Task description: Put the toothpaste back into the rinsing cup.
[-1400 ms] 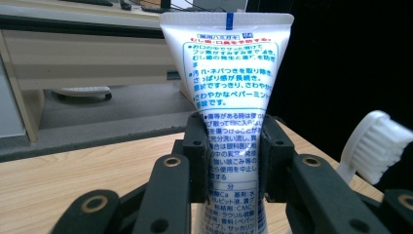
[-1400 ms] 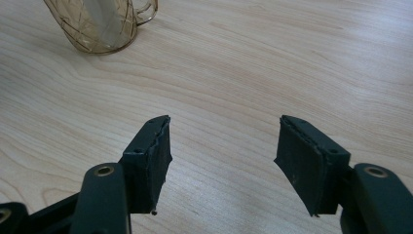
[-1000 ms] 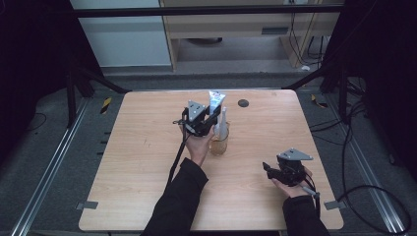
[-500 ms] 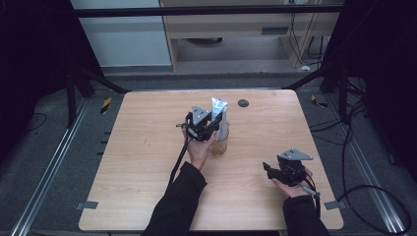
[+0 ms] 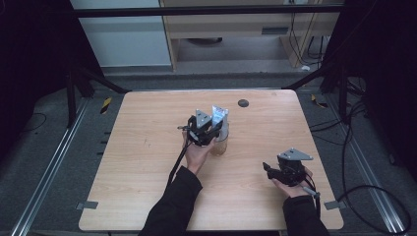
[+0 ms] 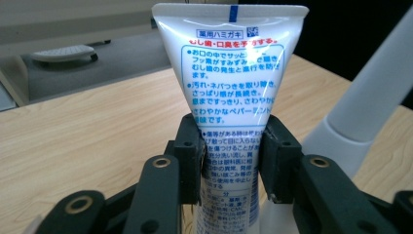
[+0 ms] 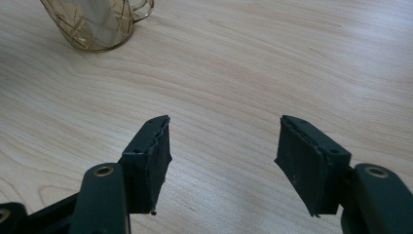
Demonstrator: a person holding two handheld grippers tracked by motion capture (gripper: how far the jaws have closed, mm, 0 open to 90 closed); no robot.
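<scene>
The high view looks forward and down from above the person's side onto the whole wooden table (image 5: 147, 162). The left gripper view sits very close behind a toothpaste tube (image 6: 229, 73), facing level across the tabletop. The right gripper view tilts down, close over the wood. It shares the amber glass cup (image 7: 97, 24) (image 5: 220, 145) with the high view.

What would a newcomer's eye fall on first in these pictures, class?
First, the white toothpaste tube with blue print, standing upright between the jaws of the left gripper at mid-table, its lower end in a clear glass; the jaws have just been opening. Next, the right gripper, open over bare wood near the table edge.
</scene>
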